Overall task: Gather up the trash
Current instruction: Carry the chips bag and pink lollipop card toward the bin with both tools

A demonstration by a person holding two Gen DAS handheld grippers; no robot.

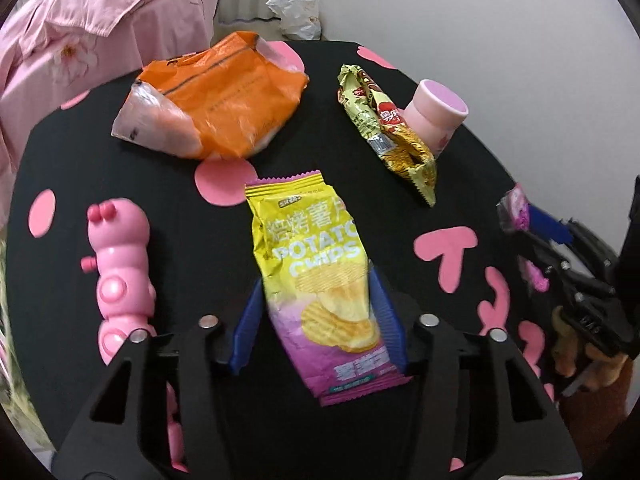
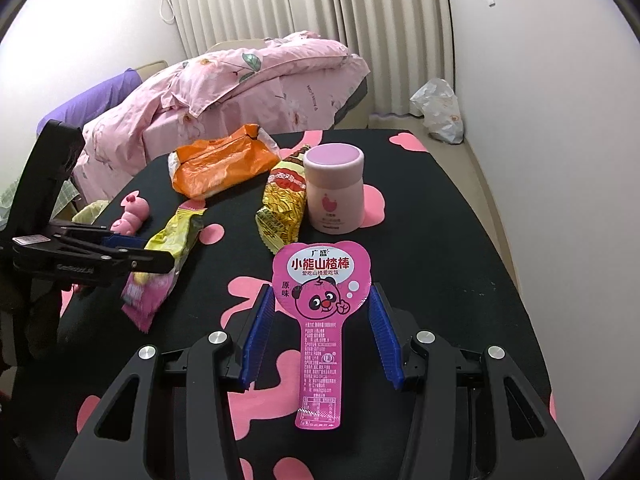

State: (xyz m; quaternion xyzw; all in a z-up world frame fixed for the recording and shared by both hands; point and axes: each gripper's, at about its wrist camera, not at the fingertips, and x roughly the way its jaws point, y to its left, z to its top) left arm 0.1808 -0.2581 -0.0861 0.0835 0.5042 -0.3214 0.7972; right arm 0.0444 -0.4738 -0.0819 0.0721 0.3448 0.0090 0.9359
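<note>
Chip bag [image 1: 320,280] sits pinched between your left fingers [image 1: 386,320], half-closed on its lower part, long axis running away from you over the surface [image 1: 120,184]. Right fingers [image 2: 382,336] clamp a pink wrapper [image 2: 320,300]. Remaining trash lies beyond: orange bag [image 1: 216,96], yellow wrapper [image 1: 384,128].
</note>
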